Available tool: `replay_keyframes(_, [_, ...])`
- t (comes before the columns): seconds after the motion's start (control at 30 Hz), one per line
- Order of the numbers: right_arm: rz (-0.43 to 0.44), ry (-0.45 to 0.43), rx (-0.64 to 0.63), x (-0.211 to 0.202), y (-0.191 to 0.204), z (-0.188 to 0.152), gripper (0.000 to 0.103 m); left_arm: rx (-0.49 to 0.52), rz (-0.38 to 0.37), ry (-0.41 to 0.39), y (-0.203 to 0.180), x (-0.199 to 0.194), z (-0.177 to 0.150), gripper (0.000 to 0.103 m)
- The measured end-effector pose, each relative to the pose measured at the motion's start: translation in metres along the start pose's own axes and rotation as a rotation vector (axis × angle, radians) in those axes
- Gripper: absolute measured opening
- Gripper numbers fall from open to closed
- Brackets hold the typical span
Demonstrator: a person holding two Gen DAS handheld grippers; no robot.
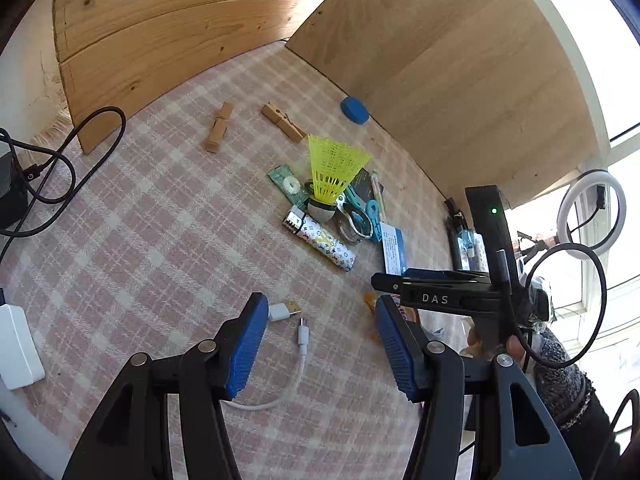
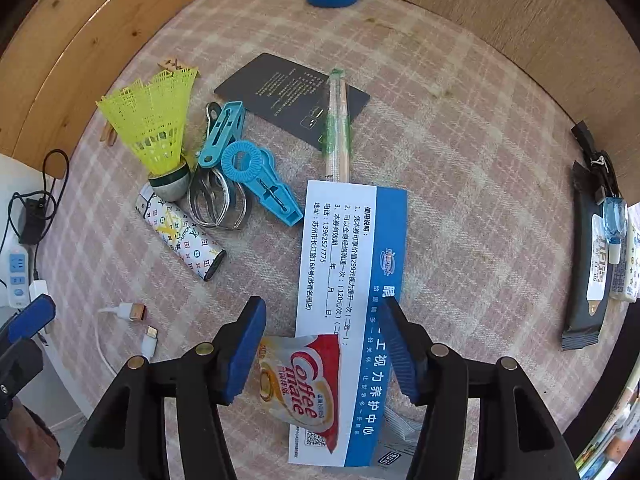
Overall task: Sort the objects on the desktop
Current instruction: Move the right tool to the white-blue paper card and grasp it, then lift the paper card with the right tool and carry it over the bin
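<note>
At the lower centre of the right wrist view, the right hand-held gripper (image 2: 322,344) stands spread over a Coffee-mate sachet (image 2: 304,380) lying on a blue-and-white voucher (image 2: 344,248) on the checked worktop (image 2: 460,160). The left hand-held gripper (image 1: 318,344) is also spread, above a white USB cable (image 1: 298,344), gripping nothing.

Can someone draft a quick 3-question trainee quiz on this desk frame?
1. True or false: the shuttlecock stands with its cork up.
2. What lies between the right gripper's fingers? A) lighter B) Coffee mate sachet C) blue cap
3. Fill in: the wrapped chopsticks lie across the dark ____.

Key:
1. False, cork down beside the lighter.
2. B, the sachet, lying on the voucher; gripper open.
3. card.
</note>
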State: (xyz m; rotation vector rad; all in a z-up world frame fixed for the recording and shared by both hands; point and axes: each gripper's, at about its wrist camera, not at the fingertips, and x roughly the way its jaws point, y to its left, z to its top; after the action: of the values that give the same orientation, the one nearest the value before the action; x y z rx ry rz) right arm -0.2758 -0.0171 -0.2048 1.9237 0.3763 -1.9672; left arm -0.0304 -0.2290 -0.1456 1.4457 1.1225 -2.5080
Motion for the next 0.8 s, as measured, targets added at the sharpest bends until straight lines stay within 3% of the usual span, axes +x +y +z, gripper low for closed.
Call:
replay_keyframes(0.23, [-0.082,-0.022,-0.069,0.003,0.011,0.005,0.058,-0.025,0.007,-0.009,0.016,-0.011,-0.011,0.060])
replay_keyframes(0.43, [-0.043,0.001,0.031,-0.004,-0.012,0.016,0.058,-0.048,0.008,-0.013,0.026,-0.013,-0.019,0.060])
replay_keyframes(0.8, [-0.072,0.041,-0.021,-0.006,-0.014,0.018,0.057,-0.039,0.013,-0.019,0.020,-0.012,-0.023,0.060])
